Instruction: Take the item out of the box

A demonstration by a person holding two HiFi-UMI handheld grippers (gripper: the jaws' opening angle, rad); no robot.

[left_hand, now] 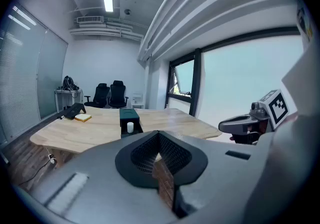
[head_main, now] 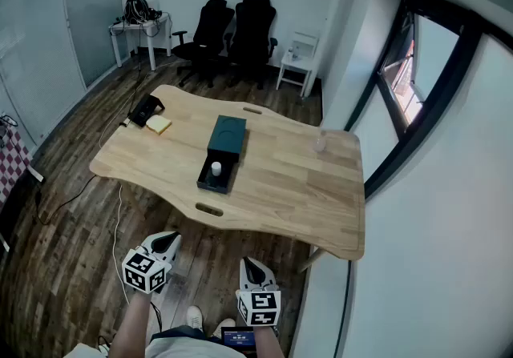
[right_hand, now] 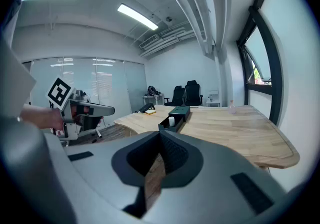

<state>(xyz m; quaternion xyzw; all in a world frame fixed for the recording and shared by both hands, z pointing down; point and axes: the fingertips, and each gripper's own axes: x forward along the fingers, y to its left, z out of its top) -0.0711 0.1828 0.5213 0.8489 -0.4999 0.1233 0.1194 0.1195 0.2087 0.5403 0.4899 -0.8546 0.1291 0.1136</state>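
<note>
Head view
- box: long, narrow and dark teal. The far half is covered by a lid and the near half is an open dark tray. It is set near the middle of the wooden table.
- item: a small white cylinder, seen upright in the open near half of the box.
- box axis: the long axis runs from the near table edge towards the far side, leaning slightly right. The open end is turned towards the person.
- left gripper: held low over the floor, short of the table and well apart from the box.
- right gripper: held beside the left one, also short of the table.
- other: a yellow pad and a black device are noted at the far left corner of the table.

Left gripper view
- box: seen end-on, with the open end nearest and the item standing in it.
- left gripper fingers: the tips are brought together. Nothing is clamped and nothing is touched.

Right gripper view
- box: seen lengthwise, receding up and to the right, with the item at the near end.
- right gripper fingers: the tips are brought together. Nothing is held and nothing is touched.
</note>
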